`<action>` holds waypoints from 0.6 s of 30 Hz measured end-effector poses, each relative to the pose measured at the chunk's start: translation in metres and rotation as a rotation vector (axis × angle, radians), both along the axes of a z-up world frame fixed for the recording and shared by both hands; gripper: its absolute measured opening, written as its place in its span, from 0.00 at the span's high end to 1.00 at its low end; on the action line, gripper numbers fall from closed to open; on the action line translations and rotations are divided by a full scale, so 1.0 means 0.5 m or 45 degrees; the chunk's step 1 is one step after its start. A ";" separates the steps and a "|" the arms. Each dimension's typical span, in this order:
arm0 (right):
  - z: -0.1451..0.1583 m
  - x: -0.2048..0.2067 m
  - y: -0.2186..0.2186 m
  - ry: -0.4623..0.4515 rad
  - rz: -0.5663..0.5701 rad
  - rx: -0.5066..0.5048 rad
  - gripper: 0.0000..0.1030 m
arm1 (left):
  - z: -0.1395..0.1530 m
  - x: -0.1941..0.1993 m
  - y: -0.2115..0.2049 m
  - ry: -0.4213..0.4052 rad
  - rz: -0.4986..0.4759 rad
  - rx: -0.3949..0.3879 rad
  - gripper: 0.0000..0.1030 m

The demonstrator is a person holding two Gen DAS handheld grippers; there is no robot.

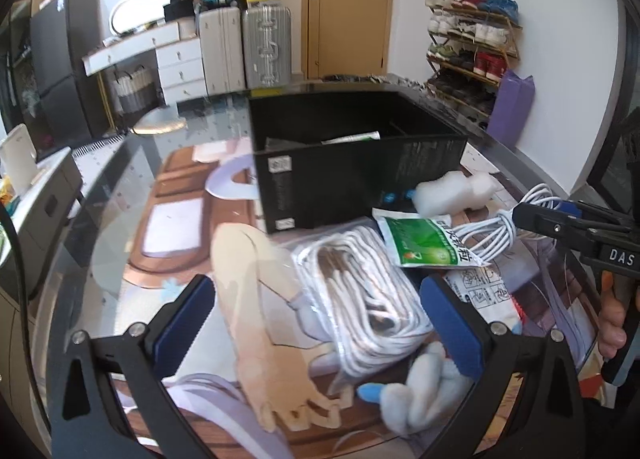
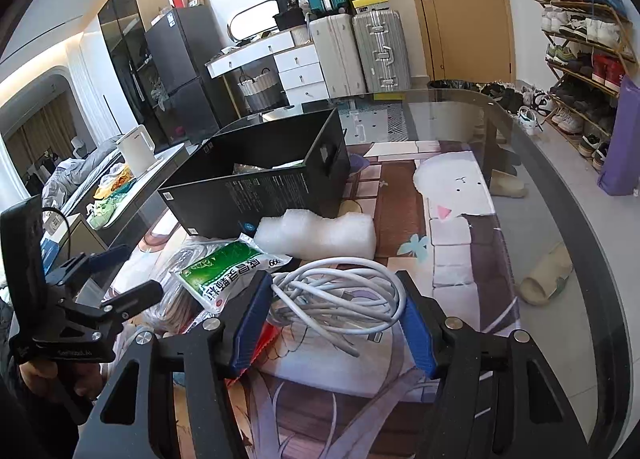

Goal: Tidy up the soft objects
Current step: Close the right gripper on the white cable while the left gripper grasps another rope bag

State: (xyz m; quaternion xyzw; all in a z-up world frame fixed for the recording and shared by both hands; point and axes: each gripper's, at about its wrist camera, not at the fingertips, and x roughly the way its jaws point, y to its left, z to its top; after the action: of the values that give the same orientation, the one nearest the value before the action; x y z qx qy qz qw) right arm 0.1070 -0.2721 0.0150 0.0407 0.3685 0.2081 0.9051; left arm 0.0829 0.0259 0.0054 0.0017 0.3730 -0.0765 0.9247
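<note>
Item, left gripper (image 1: 316, 323): I had it hovering with its jaws spread wide and nothing in them, poised above the bagged white cord (image 1: 360, 299) that lay on the glass table (image 2: 560, 187). Item, right gripper (image 2: 334, 317): its blue pads stood either side of the loose white cable coil (image 2: 340, 291); I could not tell whether they pressed on it or only framed it, so I logged the grip as unsettled. Item, black box (image 2: 256, 191): open-topped, at the far left of the clutter, already holding a few things I could not make out. Item, white foam block (image 2: 316, 235): lying just beside the box's near wall. Item, green sachet (image 2: 228, 271): resting on the heap to the left of the coil, overlapping the bagged cord. Item, small plush toy (image 1: 416, 387): white with a blue tip, nearest to the left gripper's right finger. Step in hand, as I judged it: taking up the cable coil for the box. The next move, I reckoned, called for a firm closing on the bundle's thick middle so no loop trailed, then a lift clear of the sachet and foam and a carry over the box's near wall. The remaining soft pieces still waited on the table.
</note>
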 end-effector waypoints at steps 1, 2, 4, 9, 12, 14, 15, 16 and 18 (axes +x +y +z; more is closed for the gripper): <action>0.001 -0.002 -0.002 -0.001 -0.004 -0.002 0.40 | -0.002 0.003 -0.003 0.015 -0.005 0.001 0.00; -0.001 -0.002 -0.003 -0.002 -0.006 -0.003 0.40 | -0.003 0.007 -0.007 0.028 -0.013 0.007 0.00; -0.001 -0.005 -0.011 0.001 -0.014 0.000 0.40 | -0.007 0.015 -0.013 0.058 -0.018 0.028 0.00; 0.002 -0.010 -0.016 -0.008 -0.024 0.003 0.40 | -0.016 0.029 -0.017 0.114 -0.007 0.050 0.00; 0.009 -0.016 -0.021 -0.021 -0.028 0.011 0.40 | -0.019 0.034 -0.015 0.130 -0.002 0.051 0.01; 0.012 -0.019 -0.021 -0.030 -0.020 0.010 0.40 | -0.020 0.032 -0.014 0.131 -0.015 0.046 0.08; 0.013 -0.023 -0.022 -0.035 -0.018 0.008 0.40 | -0.021 0.032 -0.015 0.137 -0.023 0.041 0.16; 0.017 -0.025 -0.022 -0.044 -0.018 0.007 0.40 | -0.023 0.032 -0.015 0.148 -0.032 0.032 0.20; 0.024 -0.031 -0.026 -0.055 -0.020 0.017 0.40 | -0.030 0.031 -0.011 0.174 -0.055 -0.001 0.44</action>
State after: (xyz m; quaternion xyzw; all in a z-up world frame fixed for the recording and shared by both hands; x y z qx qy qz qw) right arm 0.0916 -0.2851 0.0268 0.0452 0.3472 0.2044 0.9142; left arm 0.0982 0.0203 -0.0094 0.0043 0.4350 -0.0966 0.8952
